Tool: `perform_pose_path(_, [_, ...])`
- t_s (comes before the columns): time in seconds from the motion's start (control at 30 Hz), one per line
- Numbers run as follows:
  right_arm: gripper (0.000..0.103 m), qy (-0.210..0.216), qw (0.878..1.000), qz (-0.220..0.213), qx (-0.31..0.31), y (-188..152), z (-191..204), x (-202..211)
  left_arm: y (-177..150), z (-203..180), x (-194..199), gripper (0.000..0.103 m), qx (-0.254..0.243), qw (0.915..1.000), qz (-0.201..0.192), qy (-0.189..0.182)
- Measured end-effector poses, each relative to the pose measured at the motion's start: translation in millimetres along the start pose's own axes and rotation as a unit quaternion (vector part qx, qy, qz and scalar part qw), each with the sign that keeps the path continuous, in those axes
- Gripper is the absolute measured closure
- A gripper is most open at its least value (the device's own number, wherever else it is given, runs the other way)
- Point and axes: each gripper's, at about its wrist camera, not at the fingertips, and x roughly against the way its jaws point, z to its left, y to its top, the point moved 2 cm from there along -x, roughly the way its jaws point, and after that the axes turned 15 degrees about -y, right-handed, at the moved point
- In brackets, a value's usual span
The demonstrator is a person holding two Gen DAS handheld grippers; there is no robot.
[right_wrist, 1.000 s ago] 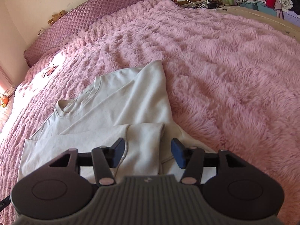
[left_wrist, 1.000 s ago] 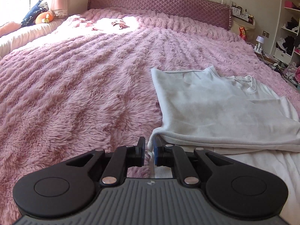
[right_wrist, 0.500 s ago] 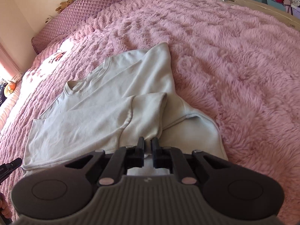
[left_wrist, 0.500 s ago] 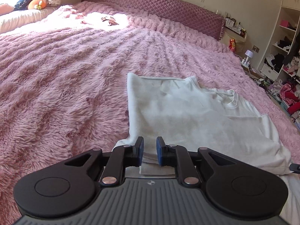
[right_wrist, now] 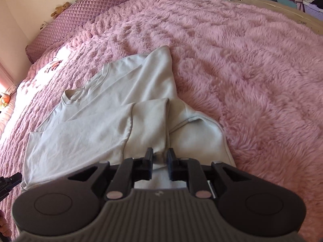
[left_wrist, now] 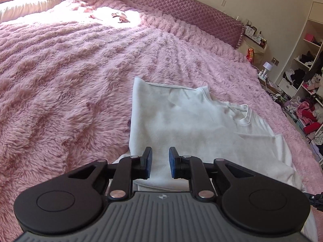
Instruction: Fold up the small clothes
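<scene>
Bedroom, mid-fold — I work both tongs at the near hem of a white shirt point(left_wrist: 181, 125) spread on the pink fleece blanket point(left_wrist: 70, 80). Left gripper point(left_wrist: 160, 162) has eased apart, gripping nothing; right gripper point(right_wrist: 160, 161), just reopening, straddles a fold of cloth unpinched. Next, I judge: clamp both, carry hem toward collar.

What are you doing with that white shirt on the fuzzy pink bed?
A person is folding a white shirt on the pink blanket, using a gripper in each hand. Its sleeves are already folded in. The left gripper and right gripper both sit at the shirt's near edge. Both have just been opening a little, with cloth showing between each one's fingers.
</scene>
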Motion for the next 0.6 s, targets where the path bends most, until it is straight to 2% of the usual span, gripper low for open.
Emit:
perform_pose_path(0.07, [0.092, -0.001, 1.0, -0.03, 0.0, 8, 5, 8, 5, -6, -6, 0.084, -0.003, 0.9999, -0.006, -0.016])
perform_pose_path(0.13, [0.092, 0.02, 0.998, -0.054, -0.002, 18, 11, 11, 7, -10, -16, 0.083, -0.003, 0.9998, -0.002, -0.02])
perform_pose_path(0.23, [0.092, 0.054, 0.996, -0.067, 0.012, 28, 26, 2, 3, -13, -29, 0.083, 0.004, 0.9997, 0.011, -0.023])
perform_pose_path(0.33, [0.092, 0.03, 0.997, -0.053, 0.04, 29, 37, -20, -3, -10, -42, 0.082, 0.01, 0.9995, 0.027, -0.014])
perform_pose_path(0.4, [0.094, 0.006, 0.998, -0.037, 0.048, 26, 37, -36, -9, -5, -53, 0.08, 0.012, 0.9986, 0.051, -0.007])
perform_pose_path(0.5, [0.095, 0.004, 0.998, -0.026, 0.054, 22, 34, -47, -11, -1, -54, 0.077, 0.01, 0.9982, 0.058, -0.011])
perform_pose_path(0.53, [0.094, 0.004, 0.998, -0.025, 0.053, 24, 34, -43, -9, -2, -51, 0.077, 0.014, 0.9981, 0.059, -0.011])
perform_pose_path(0.6, [0.081, 0.01, 0.999, -0.029, 0.045, 28, 31, -28, -3, -9, -37, 0.077, 0.024, 0.9978, 0.058, -0.019])
